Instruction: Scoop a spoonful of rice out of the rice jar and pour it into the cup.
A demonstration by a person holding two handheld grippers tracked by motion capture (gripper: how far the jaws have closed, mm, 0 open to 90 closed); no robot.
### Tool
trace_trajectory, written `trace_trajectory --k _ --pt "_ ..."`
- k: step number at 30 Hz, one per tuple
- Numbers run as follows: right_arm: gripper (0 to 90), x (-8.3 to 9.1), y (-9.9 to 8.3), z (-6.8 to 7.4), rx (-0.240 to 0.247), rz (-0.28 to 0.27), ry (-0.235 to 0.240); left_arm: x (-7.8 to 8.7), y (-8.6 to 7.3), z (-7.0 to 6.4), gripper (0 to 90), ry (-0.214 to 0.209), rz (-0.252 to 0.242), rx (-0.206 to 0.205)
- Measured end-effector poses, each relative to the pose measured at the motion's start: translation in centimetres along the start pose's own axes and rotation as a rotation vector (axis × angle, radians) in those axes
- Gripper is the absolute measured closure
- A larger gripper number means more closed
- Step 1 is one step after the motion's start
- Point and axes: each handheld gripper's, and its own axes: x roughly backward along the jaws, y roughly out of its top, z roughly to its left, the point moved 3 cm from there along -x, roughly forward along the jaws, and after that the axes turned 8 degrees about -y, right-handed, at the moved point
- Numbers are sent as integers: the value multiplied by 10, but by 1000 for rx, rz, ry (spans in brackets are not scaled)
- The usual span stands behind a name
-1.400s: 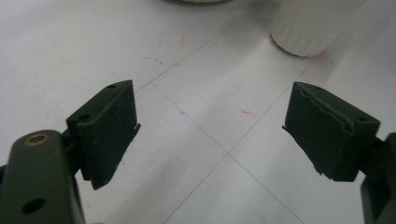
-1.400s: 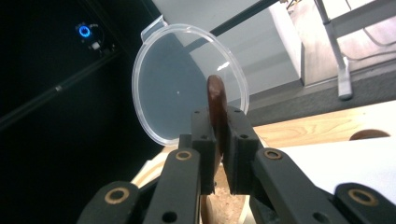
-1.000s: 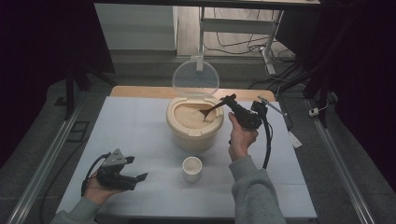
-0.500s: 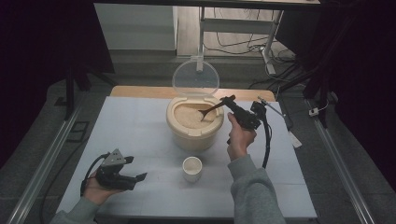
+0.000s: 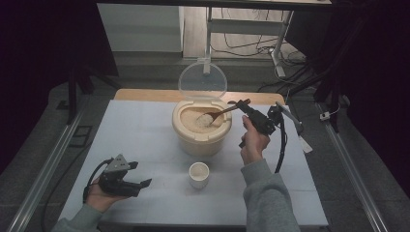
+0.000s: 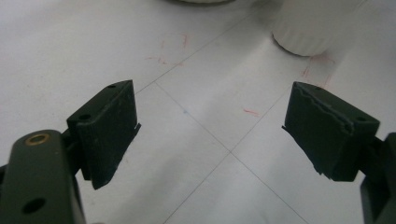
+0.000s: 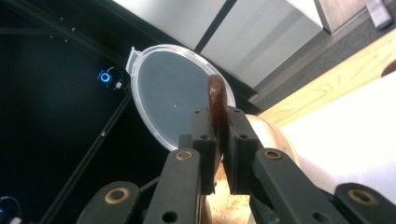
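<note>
From the high view, the rice bin (image 5: 201, 127) stands near the middle of the bench (image 5: 145, 145), its clear round lid (image 5: 202, 80) tipped up behind it. The wooden spoon (image 5: 223, 111) lies with its long axis slanting — bowl down in the rice inside the bin, handle rising out over the bin's right rim to the right tool (image 5: 246, 109), which grips the handle end. A small white cup (image 5: 198, 174) stands just in front of the bin, apart from it. Left of the bin the bench is bare and wide; the left tool (image 5: 140, 184) rests low near the bench's front edge, well left of the cup.

In the left gripper view, the left tool (image 6: 210, 135) has its jaws spread wide with nothing between them — bare bench below, the cup's base (image 6: 306, 35) farther ahead.

In the right gripper view, the right tool (image 7: 220, 140) is closed tight on the spoon handle (image 7: 216, 100), which stands up between the jaws, with the lid (image 7: 173, 107) beyond and the bin's rice below.
</note>
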Motion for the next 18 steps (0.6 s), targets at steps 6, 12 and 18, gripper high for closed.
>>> trace_trajectory --k 6,12,18 --pt "842 0 0 -4 -46 11 11 0 -1 1 170 2 2 2" --pt "842 3 2 -3 -48 3 25 0 -1 1 171 3 3 -1" --pt "842 7 5 -1 -41 -3 35 0 0 0 171 4 3 -2"
